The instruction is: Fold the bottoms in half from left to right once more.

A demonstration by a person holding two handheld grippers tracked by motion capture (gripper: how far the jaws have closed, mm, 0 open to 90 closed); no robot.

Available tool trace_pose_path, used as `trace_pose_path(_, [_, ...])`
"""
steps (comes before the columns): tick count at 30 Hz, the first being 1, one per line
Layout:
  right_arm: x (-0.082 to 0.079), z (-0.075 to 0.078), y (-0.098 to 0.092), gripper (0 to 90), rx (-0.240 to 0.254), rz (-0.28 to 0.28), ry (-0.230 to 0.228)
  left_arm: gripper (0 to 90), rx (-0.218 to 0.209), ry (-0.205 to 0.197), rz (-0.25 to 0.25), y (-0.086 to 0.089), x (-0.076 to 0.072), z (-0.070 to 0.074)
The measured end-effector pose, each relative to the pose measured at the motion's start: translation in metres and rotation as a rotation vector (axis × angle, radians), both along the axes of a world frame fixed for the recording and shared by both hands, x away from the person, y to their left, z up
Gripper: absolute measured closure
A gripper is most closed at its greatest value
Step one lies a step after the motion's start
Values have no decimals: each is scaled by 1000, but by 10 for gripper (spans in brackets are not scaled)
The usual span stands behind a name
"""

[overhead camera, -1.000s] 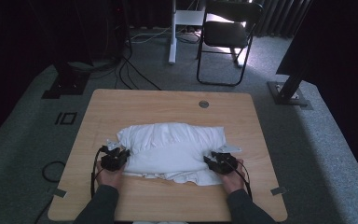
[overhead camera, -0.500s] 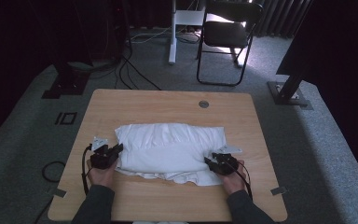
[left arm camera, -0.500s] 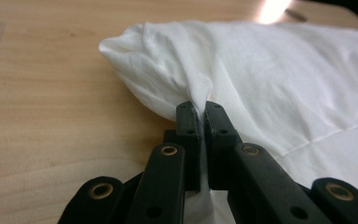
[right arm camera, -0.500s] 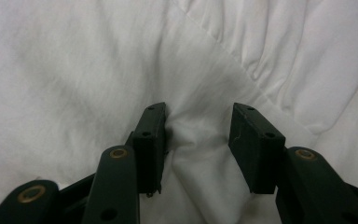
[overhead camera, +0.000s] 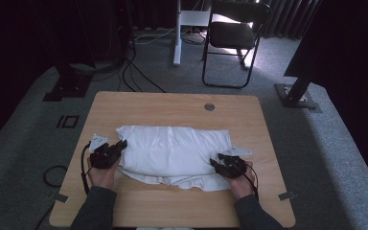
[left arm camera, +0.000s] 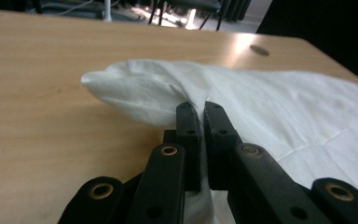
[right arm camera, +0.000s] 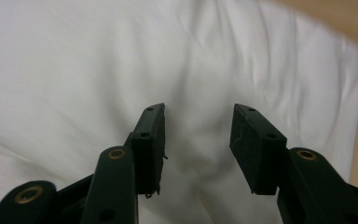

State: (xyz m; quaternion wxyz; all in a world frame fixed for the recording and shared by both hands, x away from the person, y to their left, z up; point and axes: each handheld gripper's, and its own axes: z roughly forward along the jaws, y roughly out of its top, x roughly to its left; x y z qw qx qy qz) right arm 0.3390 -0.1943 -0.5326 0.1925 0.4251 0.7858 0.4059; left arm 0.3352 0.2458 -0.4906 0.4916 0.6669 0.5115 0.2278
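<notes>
A pale wooden counter [overhead camera: 172, 103] carries a folded white cloth garment [overhead camera: 172, 153] at its middle. The left gripper [left arm camera: 199, 116] pinches the garment's left edge; the right gripper [right arm camera: 196, 140] hovers spread over its right side. Likely next: grip that side, then fold.

A: Left gripper [left arm camera: 200, 112], lower centre of frame: jaws pinched on a fold of white cloth [left arm camera: 270, 107].

B: The cloth?

A: It spreads to the right edge. Bare wooden table [left arm camera: 37, 93] fills the left.
</notes>
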Motion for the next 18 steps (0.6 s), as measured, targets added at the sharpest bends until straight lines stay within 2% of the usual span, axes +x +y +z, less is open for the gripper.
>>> trace_pose_path(1, [0, 0, 0, 542, 0, 0, 0, 870, 0, 0, 0, 0, 0, 0])
trace_pose_path(2, [-1, 10, 7, 532, 15, 33, -36, 870, 4, -7, -6, -3, 2, 4])
trace_pose_path(6, [2, 17, 16, 519, 27, 65, -50, 870, 5, -23, -15, -6, 4, 10])
trace_pose_path(8, [9, 23, 43, 502, 28, 117, -64, 870, 10, -42, -27, -8, 5, 17])
trace_pose_path(10, [13, 22, 57, 499, 26, 141, -66, 870, 10, -50, -31, -9, 6, 20])
trace_pose_path(11, [13, 22, 57, 499, 26, 141, -66, 870, 8, -55, -36, -10, 7, 22])
trace_pose_path(12, [19, 18, 69, 496, 19, 151, -49, 871, 9, -64, -43, -12, 7, 26])
trace_pose_path(13, [19, 18, 69, 496, 19, 151, -49, 872, 9, -64, -43, -12, 7, 26])
trace_pose_path(14, [25, 8, 81, 504, -8, 152, -4, 872, 10, -81, -56, -14, 8, 32])
trace_pose_path(15, [25, 8, 81, 504, -8, 152, -4, 872, 10, -81, -56, -14, 8, 32])
trace_pose_path(16, [28, -5, 91, 511, -60, 162, 41, 873, -11, -98, -71, -16, 8, 39])
trace_pose_path(17, [28, -5, 91, 511, -60, 162, 41, 873, -11, -98, -71, -16, 8, 39])
trace_pose_path(18, [29, -19, 100, 529, -100, 171, 35, 874, -23, -112, -88, -19, 9, 44])
